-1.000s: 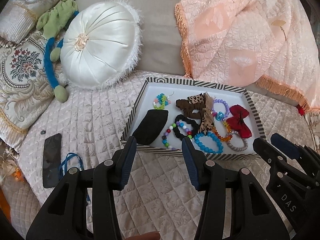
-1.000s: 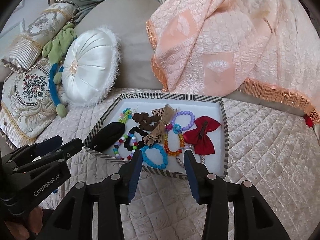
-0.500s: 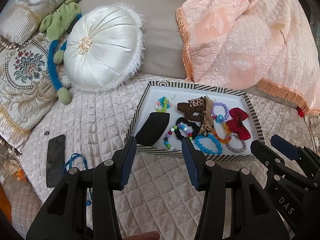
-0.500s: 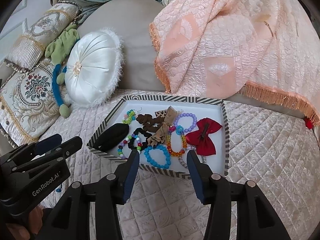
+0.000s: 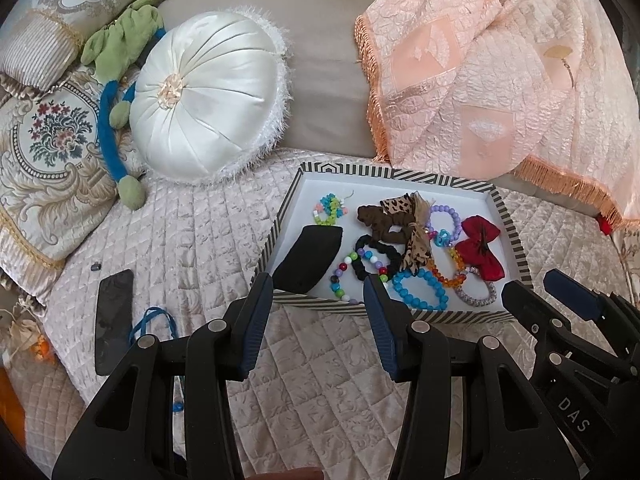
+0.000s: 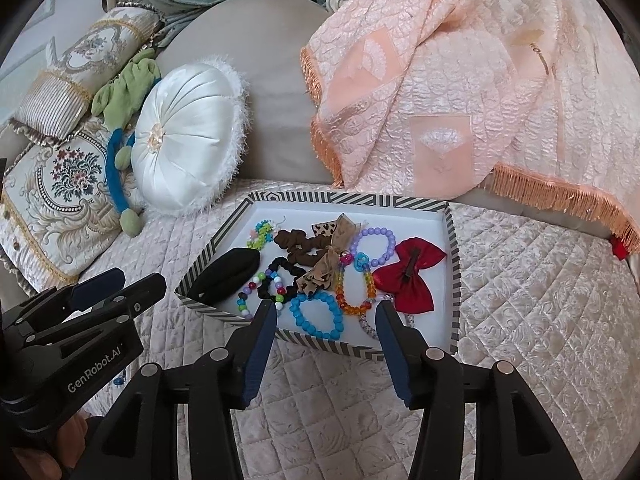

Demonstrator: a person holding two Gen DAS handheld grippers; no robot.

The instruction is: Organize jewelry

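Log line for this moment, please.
left gripper: open, empty | right gripper: open, empty | both short of striped tray | blue bracelet nearest

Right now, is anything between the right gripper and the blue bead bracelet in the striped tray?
Only the striped tray's near wall. The right gripper, open and empty, hovers just short of it, and the blue bead bracelet lies uncovered right behind that wall. An orange bracelet lies close beside it.
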